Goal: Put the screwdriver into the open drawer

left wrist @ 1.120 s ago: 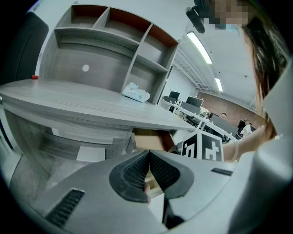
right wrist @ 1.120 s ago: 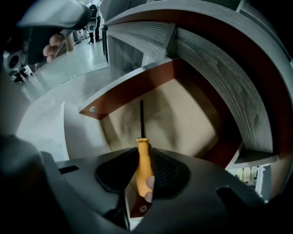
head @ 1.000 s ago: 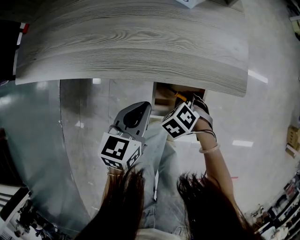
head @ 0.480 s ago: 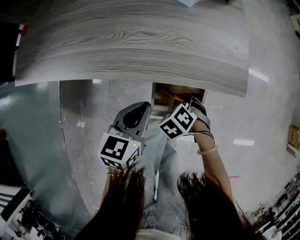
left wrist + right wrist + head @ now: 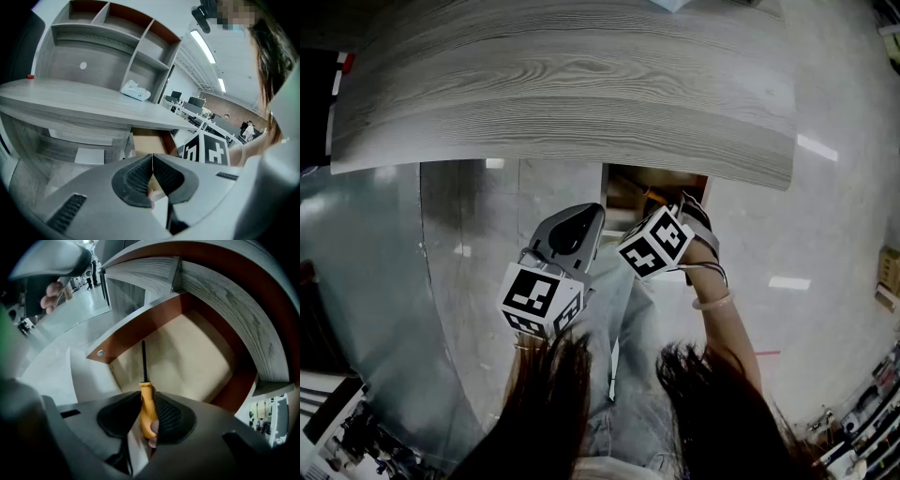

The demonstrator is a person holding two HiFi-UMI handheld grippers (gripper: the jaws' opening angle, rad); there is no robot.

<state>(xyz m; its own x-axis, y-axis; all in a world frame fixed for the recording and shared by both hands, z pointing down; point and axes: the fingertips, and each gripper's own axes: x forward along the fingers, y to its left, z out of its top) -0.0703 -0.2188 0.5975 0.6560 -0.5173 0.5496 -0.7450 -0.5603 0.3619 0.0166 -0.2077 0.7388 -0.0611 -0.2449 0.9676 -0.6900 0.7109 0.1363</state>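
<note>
Clamping the orange handle of the screwdriver [image 5: 147, 408] between its jaws, the right gripper [image 5: 145, 397] hangs just at the near, open edge of the drawer [image 5: 140, 329]. The tool's long axis runs near to far, in line with the gripper. Its handle is nearest the person, and the thin dark shaft points away into the drawer. The tip lies over the drawer's pale bottom, close to the reddish-brown left wall; whether it touches the bottom cannot be told. A fingertip [image 5: 153, 428] shows at the butt end of the handle. To the left, and slightly nearer the person, the left gripper [image 5: 152, 157] hangs in the air. Its jaws are drawn together with the tips meeting, and nothing is held between them; its nose points toward the drawer. The drawer stands pulled out from under the right part of the grey wood-grain surface [image 5: 562, 84], whose near edge overhangs it. Farther back on that surface lies a white object [image 5: 136, 90], too small to identify. Behind it rises a shelf unit [image 5: 108, 28] with open compartments, at the far side of the scene.
</note>
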